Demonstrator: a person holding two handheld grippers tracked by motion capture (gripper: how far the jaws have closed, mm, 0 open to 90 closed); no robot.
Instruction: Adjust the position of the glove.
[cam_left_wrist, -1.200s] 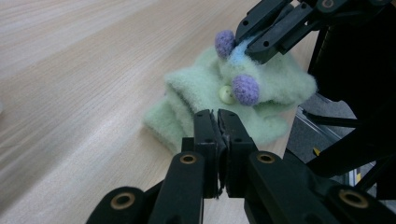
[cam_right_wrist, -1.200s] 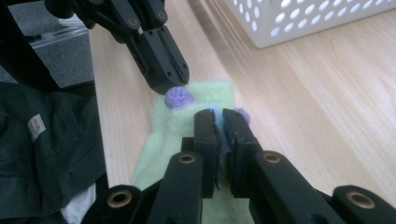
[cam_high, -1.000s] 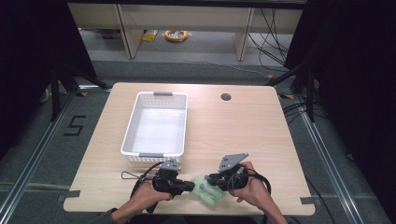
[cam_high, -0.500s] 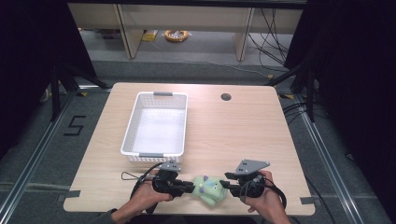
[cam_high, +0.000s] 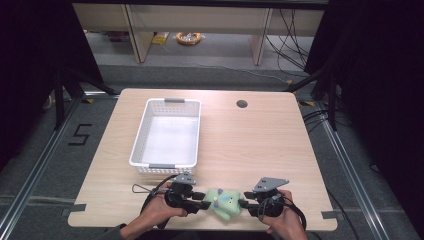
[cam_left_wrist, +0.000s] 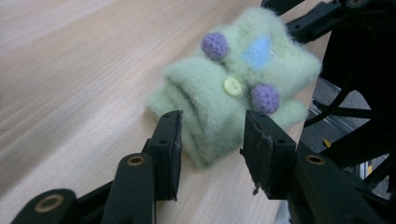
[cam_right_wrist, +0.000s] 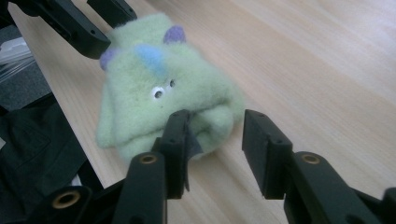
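A fuzzy green plush toy (cam_high: 223, 202) with purple ears, a blue horn and a yellow button lies on the wooden table (cam_high: 260, 145) near its front edge. My left gripper (cam_high: 202, 201) is on the toy's left and my right gripper (cam_high: 247, 205) on its right, both pointing at it. In the left gripper view the toy (cam_left_wrist: 233, 84) has a fold between the jaws of the left gripper (cam_left_wrist: 212, 130), which have just been opening; the pads stand clear of it. In the right gripper view the right gripper (cam_right_wrist: 215, 130) is open after widening, its left pad brushing the toy (cam_right_wrist: 159, 88).
A white slotted basket (cam_high: 141, 145) with nothing in it stands on the left half of the table, just beyond my left hand. A round cable hole (cam_high: 242, 104) sits at the back. A cable loop (cam_high: 142, 189) lies left of the left gripper. The table's front edge is close below both hands.
My right hand has slid to the right, away from the toy's middle. The toy has settled flat on the table between the two grippers. The left hand has stayed put.
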